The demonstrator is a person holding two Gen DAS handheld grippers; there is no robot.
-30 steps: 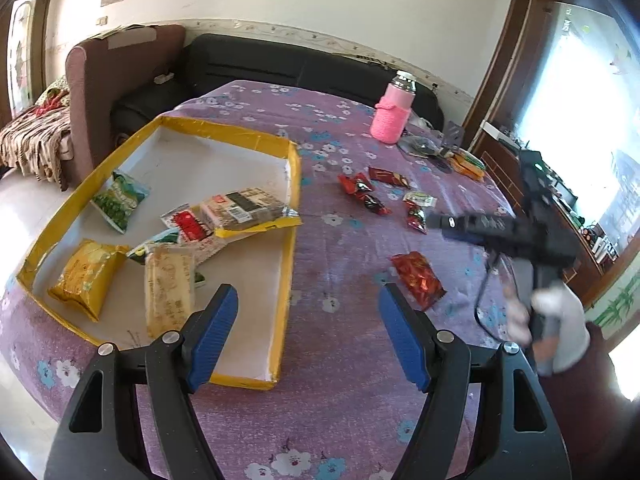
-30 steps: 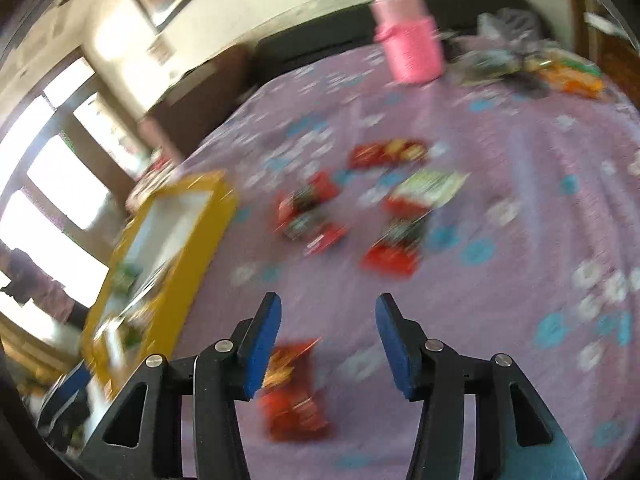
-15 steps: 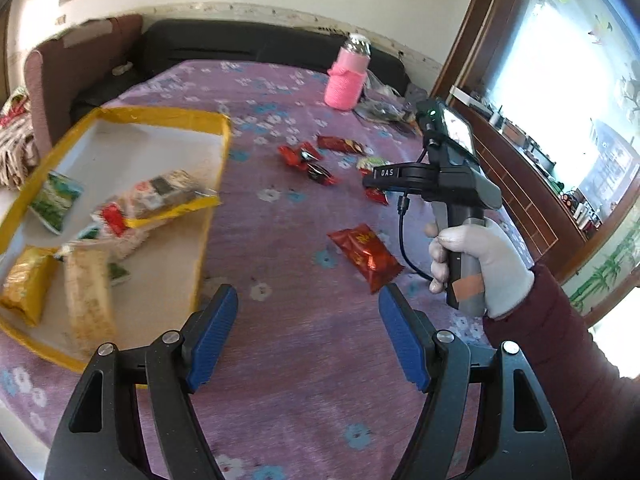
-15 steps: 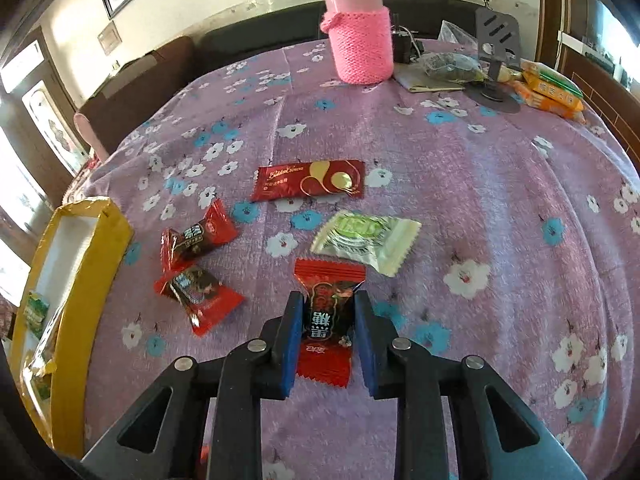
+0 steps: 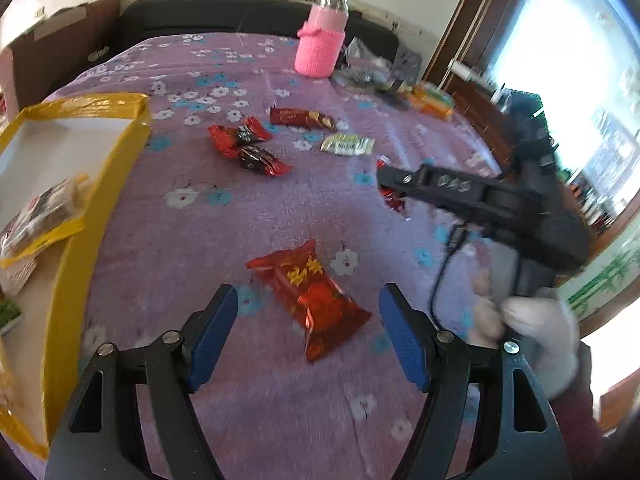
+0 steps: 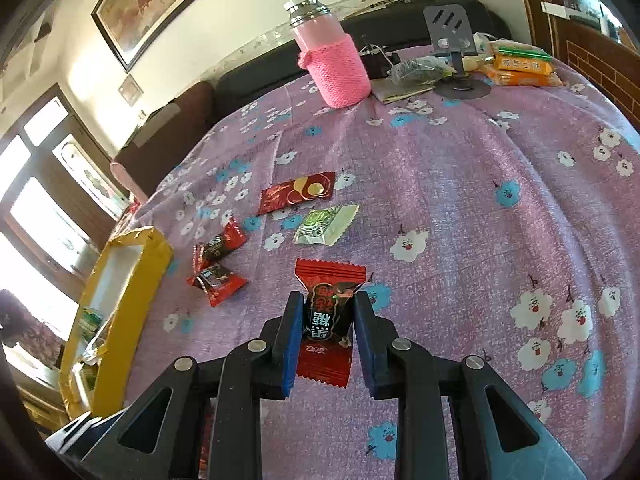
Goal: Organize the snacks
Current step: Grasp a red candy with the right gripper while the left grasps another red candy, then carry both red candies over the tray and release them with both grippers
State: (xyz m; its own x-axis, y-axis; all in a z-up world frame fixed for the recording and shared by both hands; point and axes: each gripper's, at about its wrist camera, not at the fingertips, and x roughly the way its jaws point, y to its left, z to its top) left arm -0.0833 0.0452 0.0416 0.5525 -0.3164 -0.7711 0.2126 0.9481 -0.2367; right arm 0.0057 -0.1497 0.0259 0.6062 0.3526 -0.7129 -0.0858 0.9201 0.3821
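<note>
right gripper (image 6: pixel 327 322) newly clamped on red candy (image 6: pixel 329 312)

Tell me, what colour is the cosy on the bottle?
Pink knit on the bottle, clearest in the right wrist view.

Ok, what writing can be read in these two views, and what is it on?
"DAS": black body of the right gripper, whose jaws have just been closing on the candy.
"糖", likely: white print on that candy; its other characters are unclear.
Red bag, orange packs, dark red wrapper: print too blurred or small to read.
</note>
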